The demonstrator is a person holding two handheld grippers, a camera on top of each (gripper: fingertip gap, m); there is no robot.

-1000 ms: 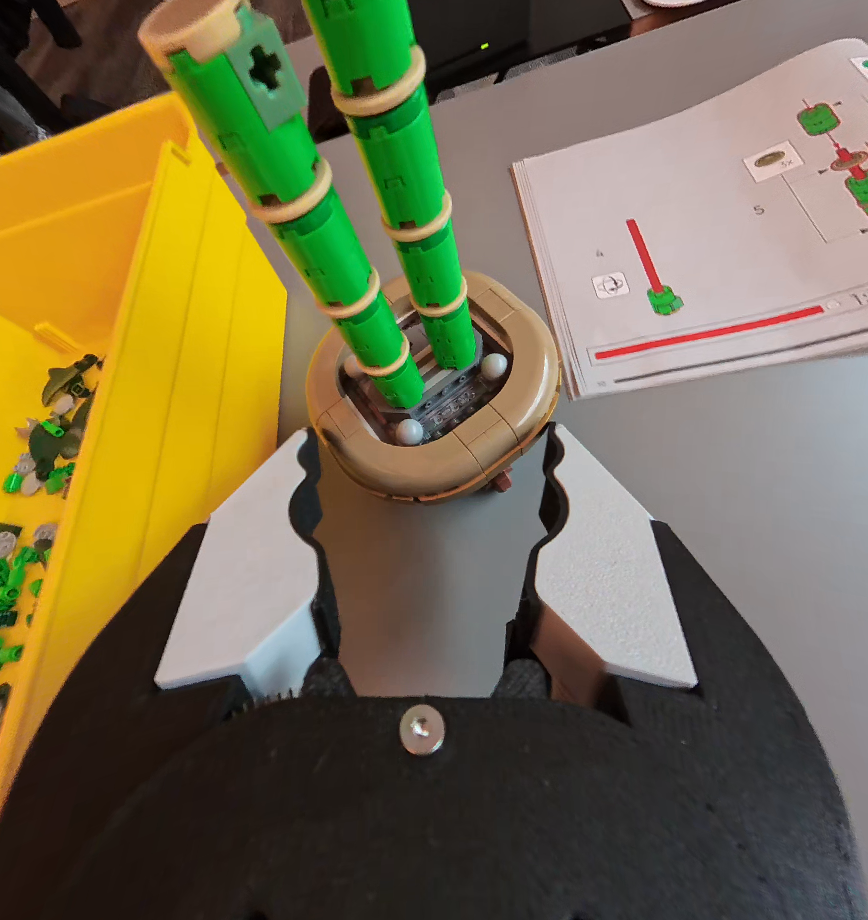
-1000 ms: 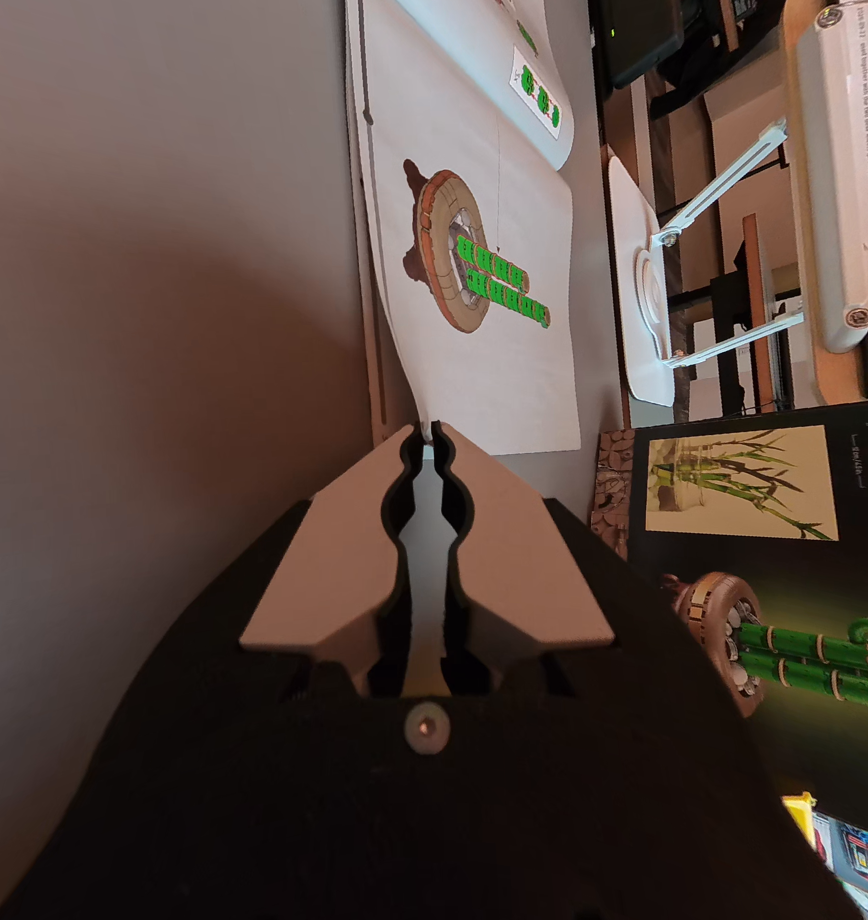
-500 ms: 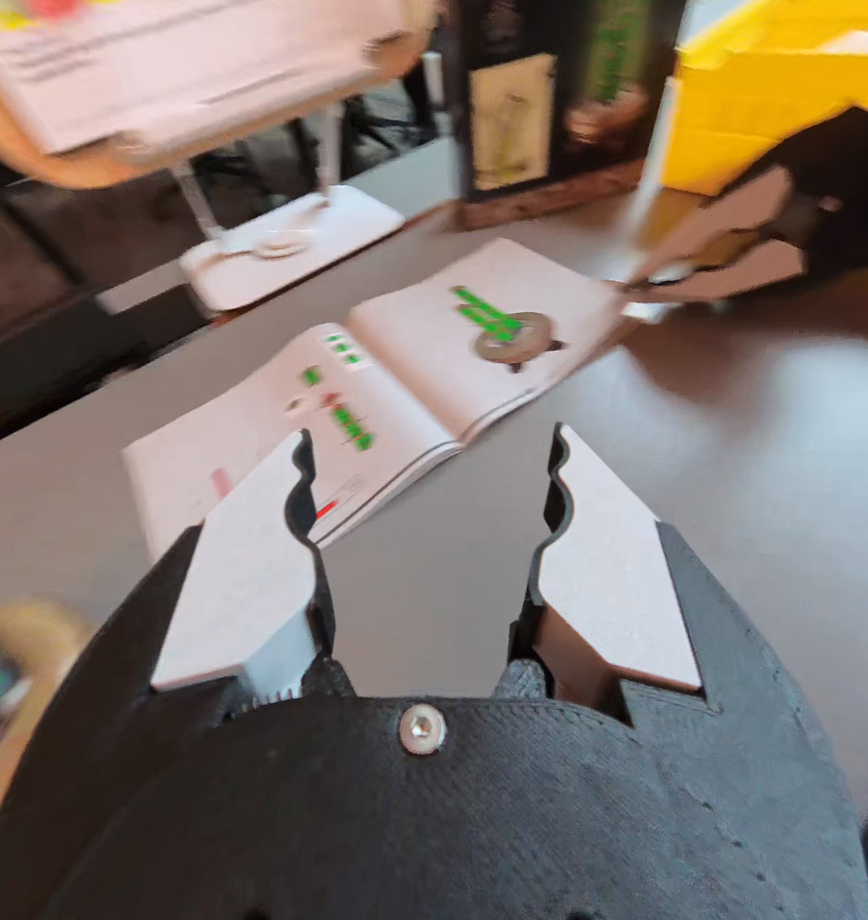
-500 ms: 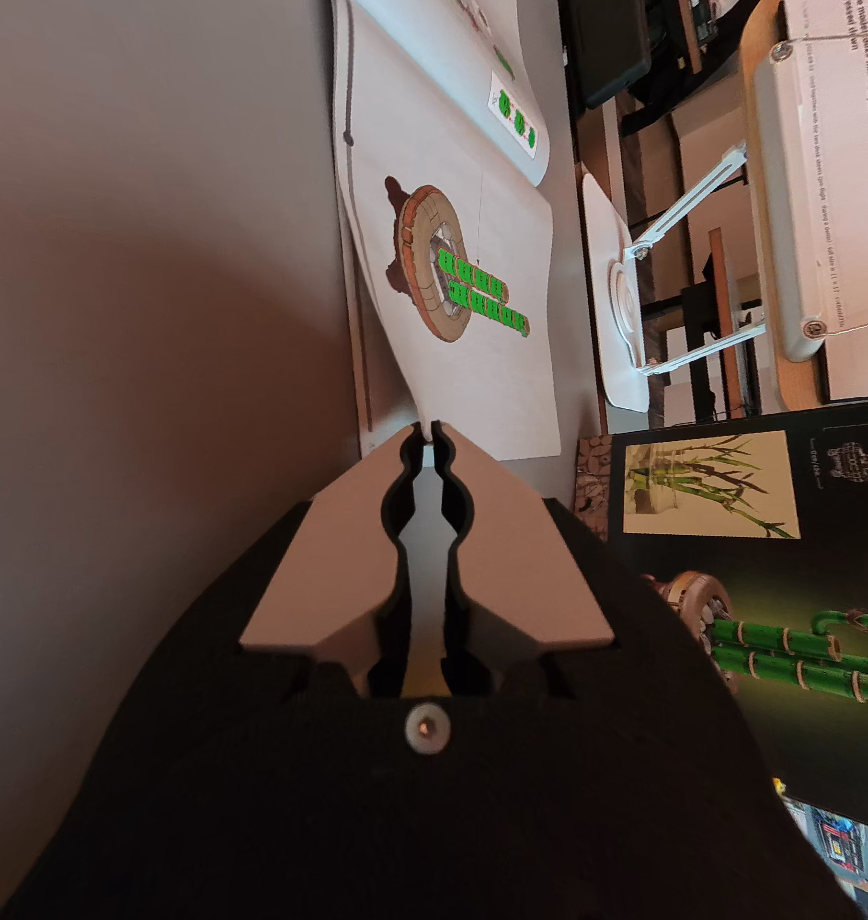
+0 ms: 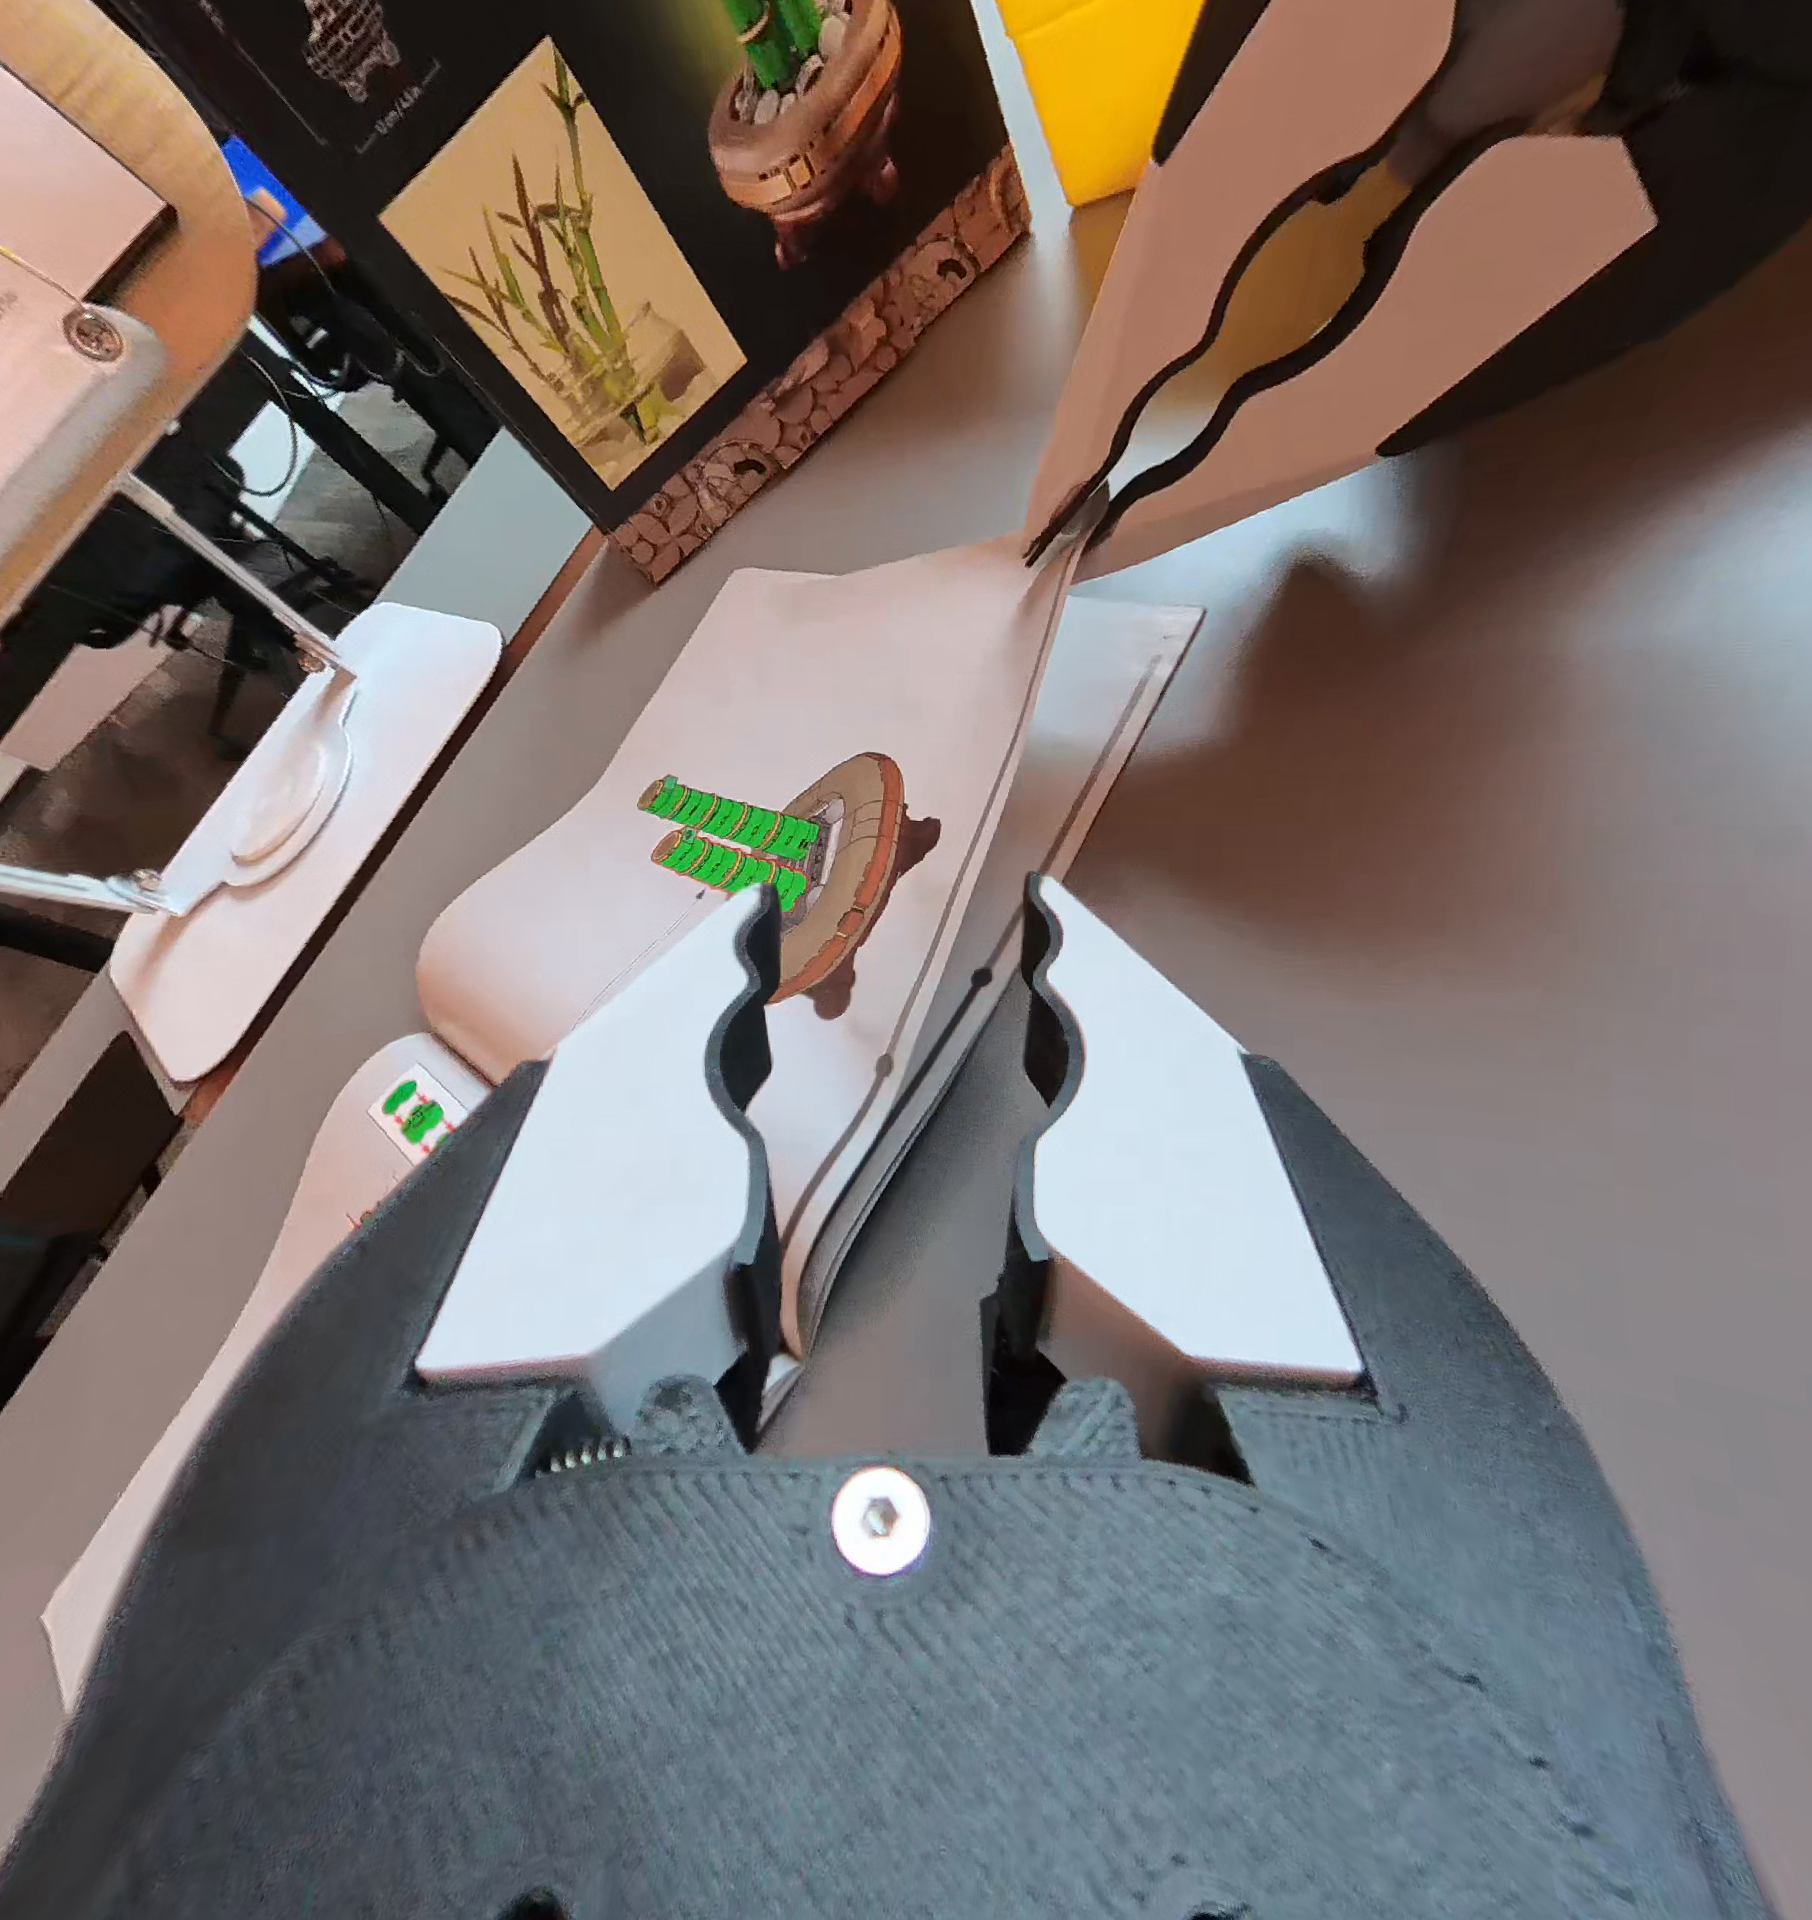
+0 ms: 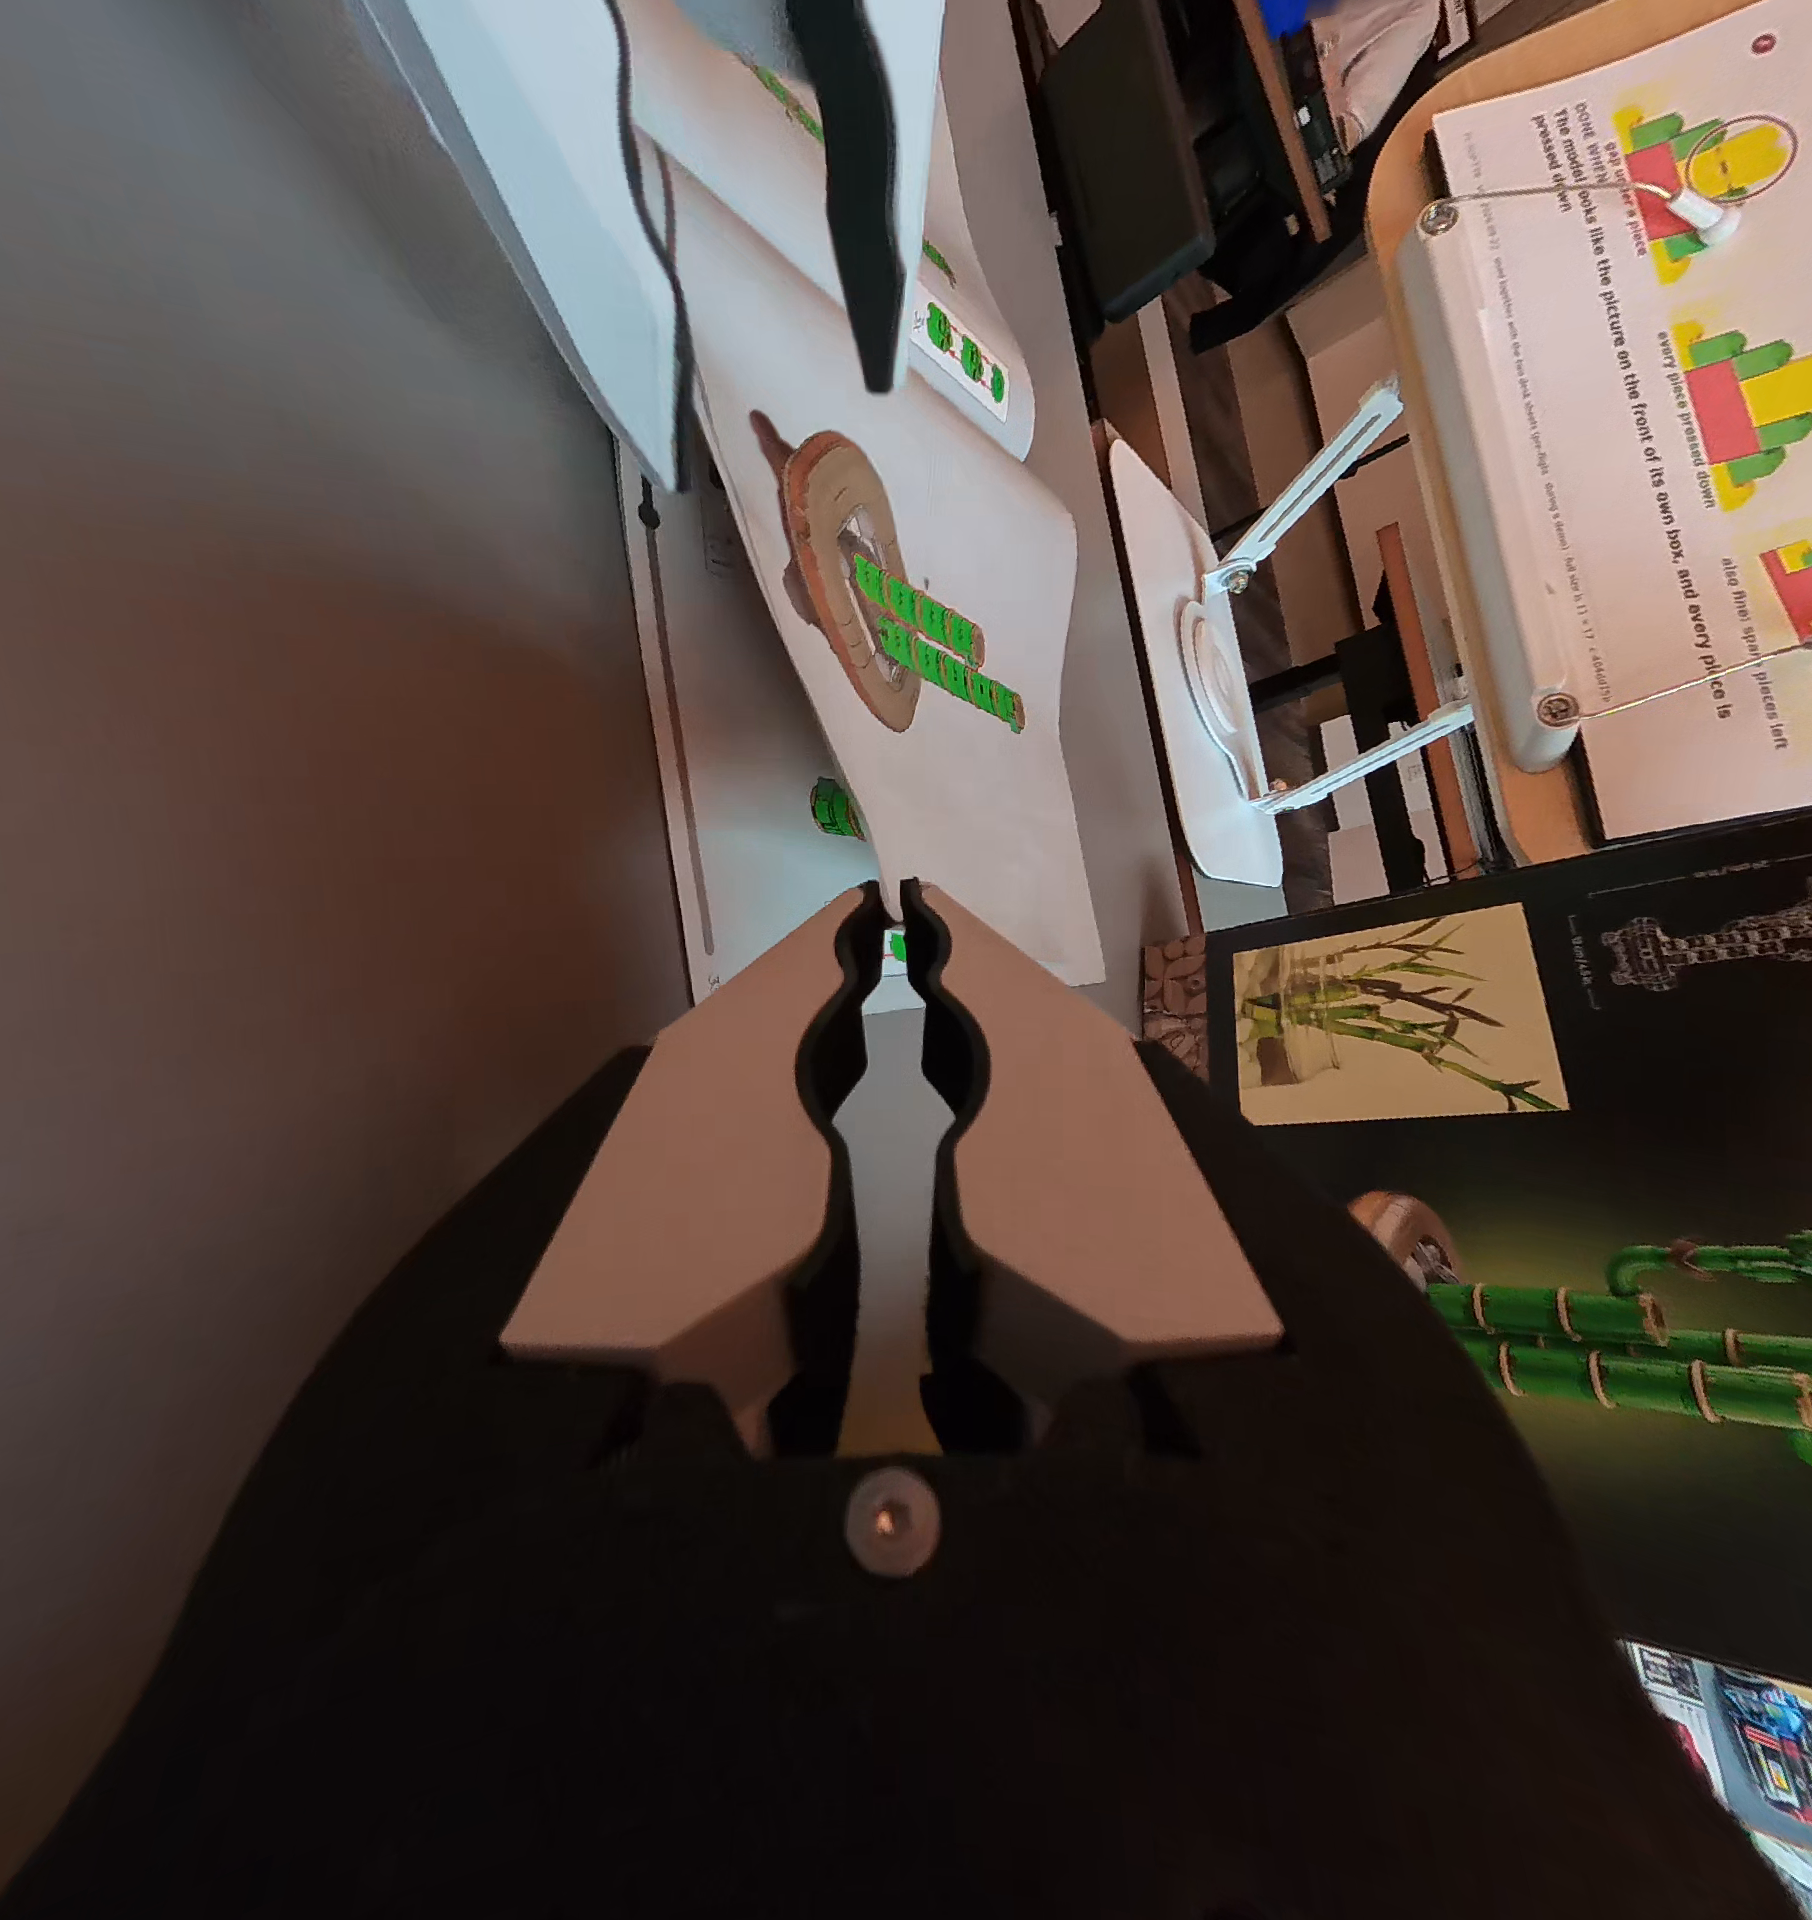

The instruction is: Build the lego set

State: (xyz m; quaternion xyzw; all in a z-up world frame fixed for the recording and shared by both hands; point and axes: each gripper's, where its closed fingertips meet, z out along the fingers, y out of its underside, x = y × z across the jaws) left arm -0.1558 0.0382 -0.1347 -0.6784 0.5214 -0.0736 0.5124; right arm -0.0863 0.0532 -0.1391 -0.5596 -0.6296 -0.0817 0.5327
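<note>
On the far left a white stand (image 5: pixel 258 790) sits at the table (image 5: pixel 1504 935) edge, and behind it the dark lego box (image 5: pixel 673 260) stands upright with its bamboo picture facing the room. In front of the box the instruction booklet (image 5: pixel 736 727) lies open on the table, one page (image 5: pixel 860 665) lifted and curling upward, showing a drawing of a round tan pot with two green stalks.

The left gripper (image 5: pixel 897 904) hovers low over the near edge of the booklet with its jaws wide apart and nothing between them; the left finger overlaps the page, the right one hangs above bare table beside the booklet's edge. I cannot tell whether either touches the paper.

Further right and higher, the right gripper (image 5: pixel 1063 530) has its jaws closed on the top corner of the lifted page, pinching it at the very tips. From its own camera (image 6: pixel 889 902) the tips sit almost together with the white page corner caught between them. A yellow bin (image 5: pixel 1078 94) shows just behind.

A second ago the left gripper faced the built lego pot with its two green stalks beside the yellow bin; it has since swung across to the booklet, jaws as wide as before. The right gripper has kept its pinch and lifted the page higher, baring the next page beneath
</note>
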